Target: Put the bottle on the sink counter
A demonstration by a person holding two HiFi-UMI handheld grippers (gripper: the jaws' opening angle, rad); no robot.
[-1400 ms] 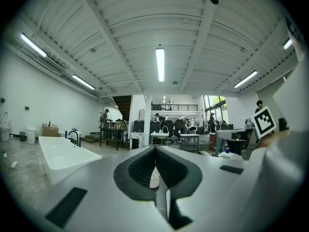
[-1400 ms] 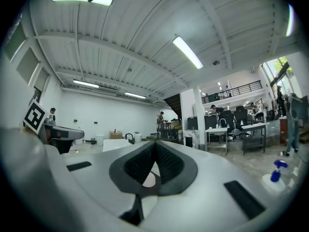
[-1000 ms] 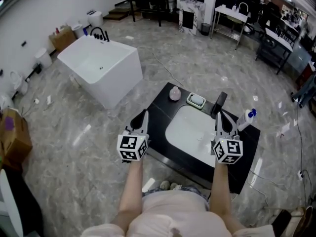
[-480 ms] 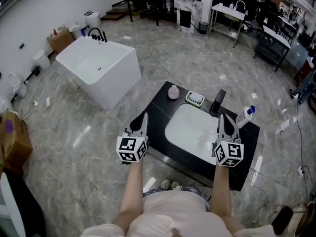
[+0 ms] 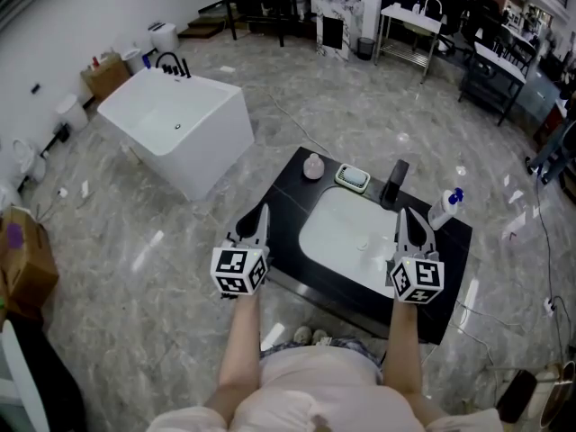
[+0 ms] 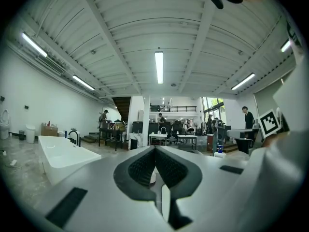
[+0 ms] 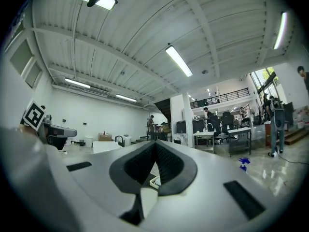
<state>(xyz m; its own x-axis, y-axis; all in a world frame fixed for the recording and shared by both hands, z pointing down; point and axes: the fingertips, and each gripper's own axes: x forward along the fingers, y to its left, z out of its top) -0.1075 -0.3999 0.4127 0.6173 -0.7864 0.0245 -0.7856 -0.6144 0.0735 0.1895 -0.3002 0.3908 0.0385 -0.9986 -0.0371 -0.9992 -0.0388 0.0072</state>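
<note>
The bottle (image 5: pixel 445 207), clear with a blue cap, stands on the black sink counter (image 5: pixel 290 192) near its far right edge, to the right of the faucet. Its blue top also shows in the right gripper view, bottle (image 7: pixel 244 162), low at the right. My right gripper (image 5: pixel 402 214) hovers over the white basin's right rim, a short way left of and nearer to me than the bottle, shut and empty. My left gripper (image 5: pixel 261 212) hangs off the counter's left edge, also shut with nothing in it. In the gripper views, the left gripper (image 6: pixel 155 149) and right gripper (image 7: pixel 155 144) show their pads meeting.
A black faucet (image 5: pixel 394 184), a green soap dish (image 5: pixel 354 178) and a pink round item (image 5: pixel 313 166) sit along the counter's far side. A white bathtub (image 5: pixel 175 129) stands at the left on the marble floor. Tables and people are far back.
The head view has drifted a little, so the counter and bottle sit slightly higher and further left in it. Both grippers hold the same places, still shut.
</note>
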